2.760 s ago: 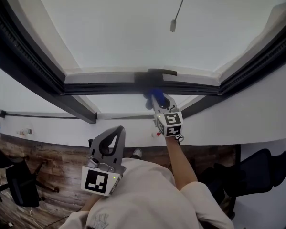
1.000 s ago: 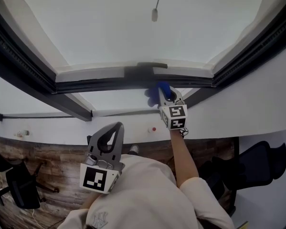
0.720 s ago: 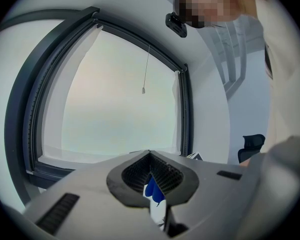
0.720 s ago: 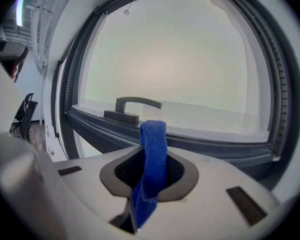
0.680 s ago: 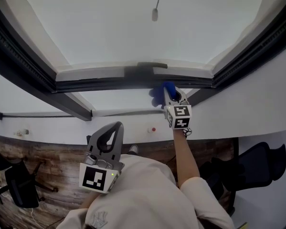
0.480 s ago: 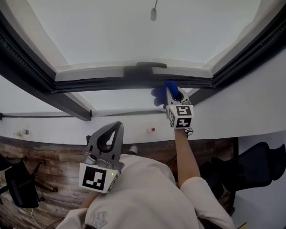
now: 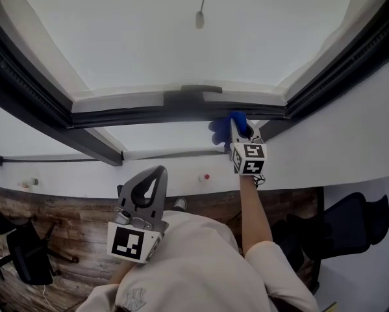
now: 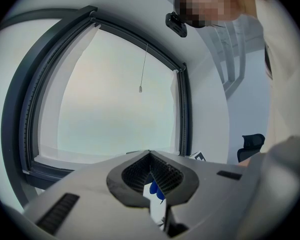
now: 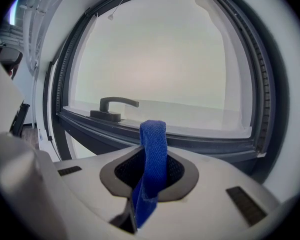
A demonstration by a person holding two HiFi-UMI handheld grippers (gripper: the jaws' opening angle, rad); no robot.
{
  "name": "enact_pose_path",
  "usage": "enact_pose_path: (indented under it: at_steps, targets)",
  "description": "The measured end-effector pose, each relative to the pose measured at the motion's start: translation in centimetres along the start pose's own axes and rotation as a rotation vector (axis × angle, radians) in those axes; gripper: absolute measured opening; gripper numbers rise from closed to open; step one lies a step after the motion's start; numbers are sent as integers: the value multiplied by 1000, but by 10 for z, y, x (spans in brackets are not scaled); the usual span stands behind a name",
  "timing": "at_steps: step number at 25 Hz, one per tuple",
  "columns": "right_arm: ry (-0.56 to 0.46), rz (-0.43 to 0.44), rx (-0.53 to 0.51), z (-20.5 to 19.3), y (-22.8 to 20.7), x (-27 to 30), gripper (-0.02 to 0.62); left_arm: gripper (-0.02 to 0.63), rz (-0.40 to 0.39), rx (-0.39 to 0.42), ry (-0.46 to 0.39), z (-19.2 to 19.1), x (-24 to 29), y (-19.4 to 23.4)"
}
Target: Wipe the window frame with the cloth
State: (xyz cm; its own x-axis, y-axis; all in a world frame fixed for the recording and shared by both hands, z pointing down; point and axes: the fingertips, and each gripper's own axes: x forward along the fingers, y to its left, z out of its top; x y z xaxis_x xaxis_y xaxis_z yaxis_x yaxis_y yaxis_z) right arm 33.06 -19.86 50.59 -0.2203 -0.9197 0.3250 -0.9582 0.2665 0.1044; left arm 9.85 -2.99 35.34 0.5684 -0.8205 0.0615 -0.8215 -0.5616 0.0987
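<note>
Right gripper point(image 7: 238, 134) with blue cloth point(image 7: 221, 127) has shifted right along the bottom rail of the window frame point(image 7: 116, 117). It started below the handle point(image 7: 193, 90); it is now nearer the frame's lower right corner.

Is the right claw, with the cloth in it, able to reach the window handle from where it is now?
Probably yes. The right claw grips the cloth close to the window frame at its lower bar, and the handle sits on that bar to its left, with nothing between them.

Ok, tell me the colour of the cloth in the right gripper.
Blue: the cloth shows best in the right gripper view.
</note>
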Motion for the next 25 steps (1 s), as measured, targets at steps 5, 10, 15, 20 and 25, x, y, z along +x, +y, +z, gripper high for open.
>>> enact_pose_path:
  at_steps: [5, 10, 15, 20, 25]
  targets:
    - [-3, -12, 9, -1, -10, -2, 60, 9, -6, -5, 3, -2, 4, -5]
    - [-7, -21, 16, -3, -19, -4, 60, 9, -3, -9, 8, -4, 7, -6]
    - [-6, -34, 21, -4, -27, -6, 60, 9, -3, -9, 7, -4, 10, -6]
    - [-6, -49, 27, -6, -35, -8, 60, 9, -1, -7, 4, -4, 11, -5]
    - [-3, -75, 44, -8, -45, -11, 60, 9, 3, -7, 2, -3, 11, -2]
